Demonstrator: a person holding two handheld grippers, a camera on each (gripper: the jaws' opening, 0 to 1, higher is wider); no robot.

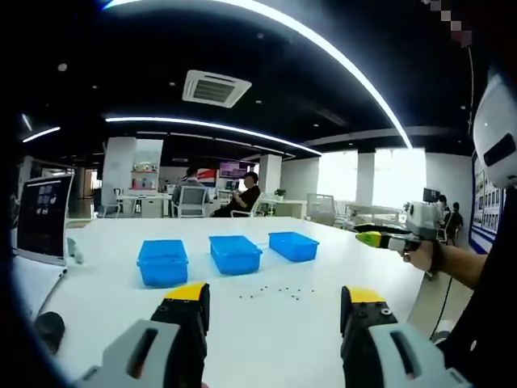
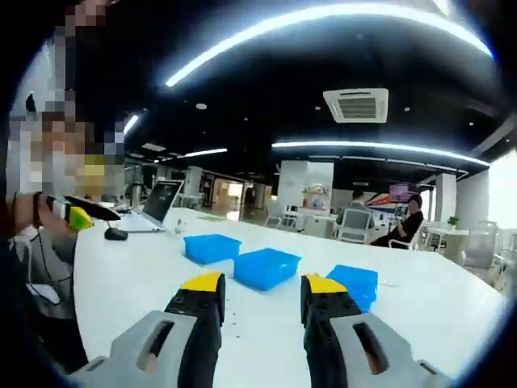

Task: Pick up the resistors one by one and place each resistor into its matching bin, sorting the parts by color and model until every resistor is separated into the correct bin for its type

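Left gripper view: resistors reduced to tiny dark specks, strewn loose on the white table just short of the three blue bins; colour and model impossible to read at this size. Bins rectangular, smooth plastic, open-topped, set in a row, contents hidden behind their near walls. Left gripper rising from the bottom edge, grey bodies with yellow-capped black tips, jaws spread wide apart with nothing between them, lower bodies cut off by the frame. Right gripper entering at the right edge above the table's rim, held in a hand, yellow-green tip forward; too small and side-on to tell whether its jaws are apart. Laptop at far left, partly cropped.

Right gripper view: same gripper seen from behind, jaws parted, gap bare, hovering over the glossy tabletop. Rightmost bin partly hidden behind the right jaw. Faint specks on the table between the jaws, barely legible. Laptop and a dark mouse further off. Seated people distant, blurred.
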